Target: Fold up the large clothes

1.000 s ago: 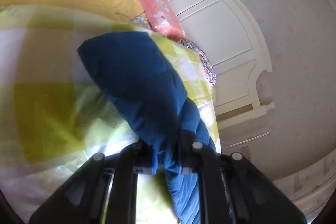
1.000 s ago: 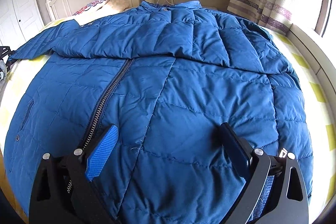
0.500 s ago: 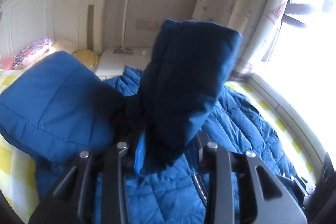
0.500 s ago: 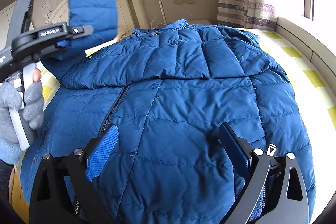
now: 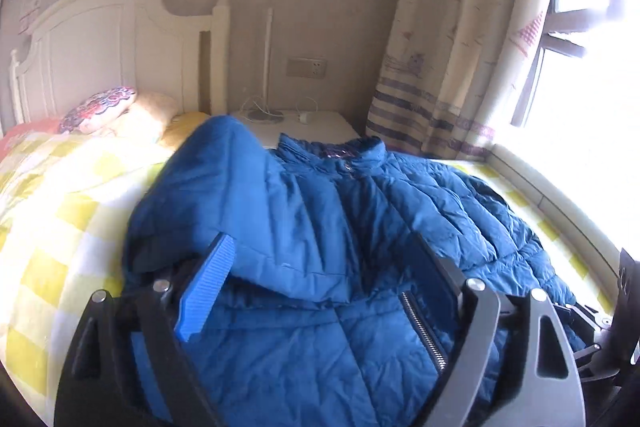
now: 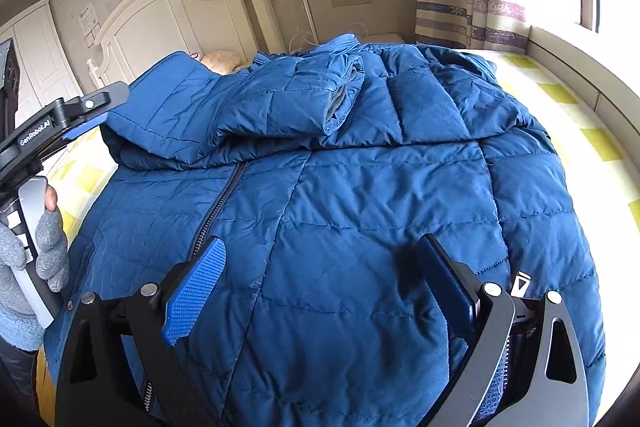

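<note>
Though sleeve-folded, blue quilted jacket, rumpled.

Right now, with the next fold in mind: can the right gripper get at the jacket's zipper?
Probably yes. The right gripper hangs open just above the blue down jacket, and the zipper runs up beside its left finger with nothing lying over it.
</note>
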